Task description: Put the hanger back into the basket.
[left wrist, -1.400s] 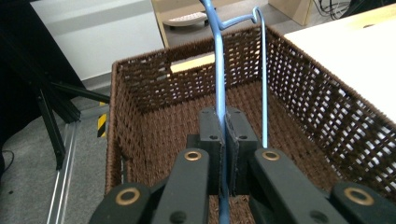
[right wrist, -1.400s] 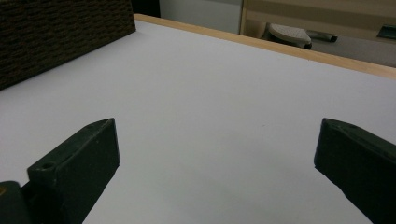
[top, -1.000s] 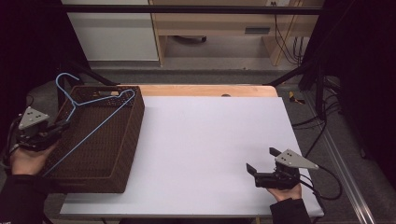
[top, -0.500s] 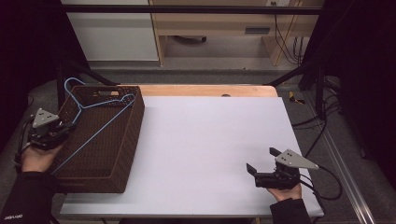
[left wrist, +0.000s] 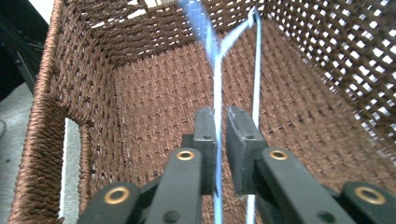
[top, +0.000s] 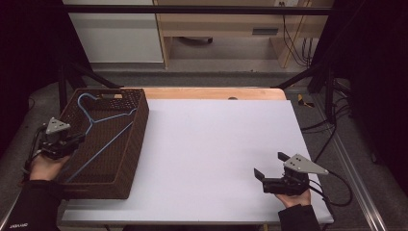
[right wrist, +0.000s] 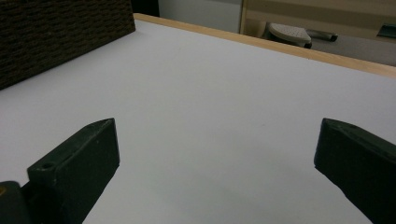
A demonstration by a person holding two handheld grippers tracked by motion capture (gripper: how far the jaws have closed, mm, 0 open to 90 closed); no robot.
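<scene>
My left gripper (left wrist: pixel 220 119) has just been easing its fingers around the thin blue wire hanger (top: pixel 103 137), light and springy, lying in the brown woven basket (top: pixel 137 132); right gripper (top: pixel 267 176) released.

Black tongs (left wrist: pixel 220 122) with brass rivets; grey three-cornered plate (top: pixel 304 163) atop each; black cables (top: pixel 332 192) trailing; dark sleeves (top: pixel 29 207) at the lower frame corners.
</scene>
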